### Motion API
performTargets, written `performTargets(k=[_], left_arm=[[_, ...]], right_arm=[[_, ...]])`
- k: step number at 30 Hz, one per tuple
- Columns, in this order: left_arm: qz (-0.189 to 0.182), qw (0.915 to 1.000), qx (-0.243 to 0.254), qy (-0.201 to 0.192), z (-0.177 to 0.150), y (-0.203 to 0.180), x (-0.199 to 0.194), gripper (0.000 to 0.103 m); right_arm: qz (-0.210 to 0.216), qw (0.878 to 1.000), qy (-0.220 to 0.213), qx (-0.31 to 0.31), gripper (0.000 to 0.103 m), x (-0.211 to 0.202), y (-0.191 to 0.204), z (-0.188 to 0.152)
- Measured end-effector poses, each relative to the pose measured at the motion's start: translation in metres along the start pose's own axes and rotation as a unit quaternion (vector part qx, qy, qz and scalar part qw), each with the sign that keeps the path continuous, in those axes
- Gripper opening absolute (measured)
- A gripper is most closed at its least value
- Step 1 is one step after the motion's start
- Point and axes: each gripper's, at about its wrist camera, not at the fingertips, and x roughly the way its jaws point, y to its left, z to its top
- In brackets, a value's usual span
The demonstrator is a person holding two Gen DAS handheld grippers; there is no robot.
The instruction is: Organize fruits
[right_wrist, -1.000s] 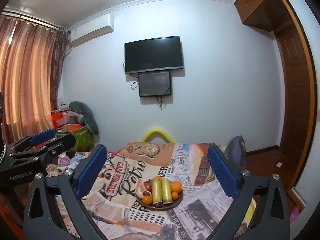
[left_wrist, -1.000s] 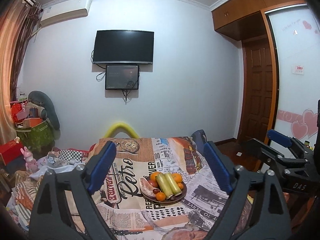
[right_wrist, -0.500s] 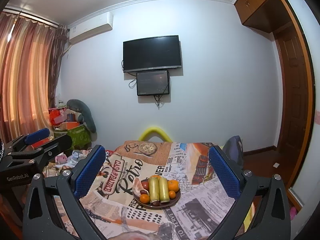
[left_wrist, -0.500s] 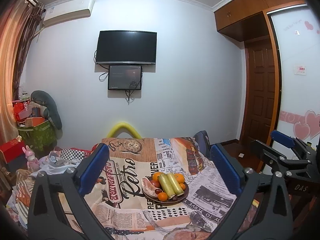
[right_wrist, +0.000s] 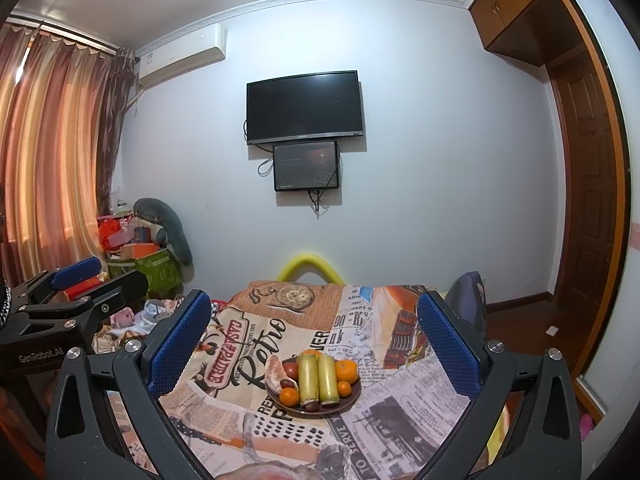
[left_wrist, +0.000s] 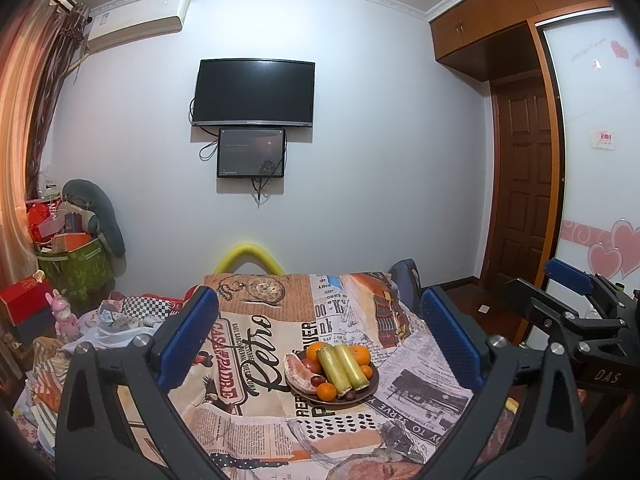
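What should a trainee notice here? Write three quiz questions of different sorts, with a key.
1. True or false: the left gripper is shut on a fruit.
2. Multiple choice: the two green stalks on the plate lie A) side by side, B) crossed, C) on the cloth beside the plate.
3. Fill in: the plate rests on a printed ____ bearing the word "Retro".

Key
1. False: its jaws stand wide apart with nothing between them, as do those of the right gripper.
2. A.
3. Tablecloth.
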Motion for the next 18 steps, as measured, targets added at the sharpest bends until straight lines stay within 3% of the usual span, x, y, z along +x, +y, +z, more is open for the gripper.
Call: performTargets(k=[18], left_arm=[[0.000,1.0000,0.003,-0.001,-0.0037,-0.0008,0.0004,0.103]], right_arm=[[-0.001,1.000,0.000,-0.001,0.103,-0.0004,-0.0003,0.0023]])
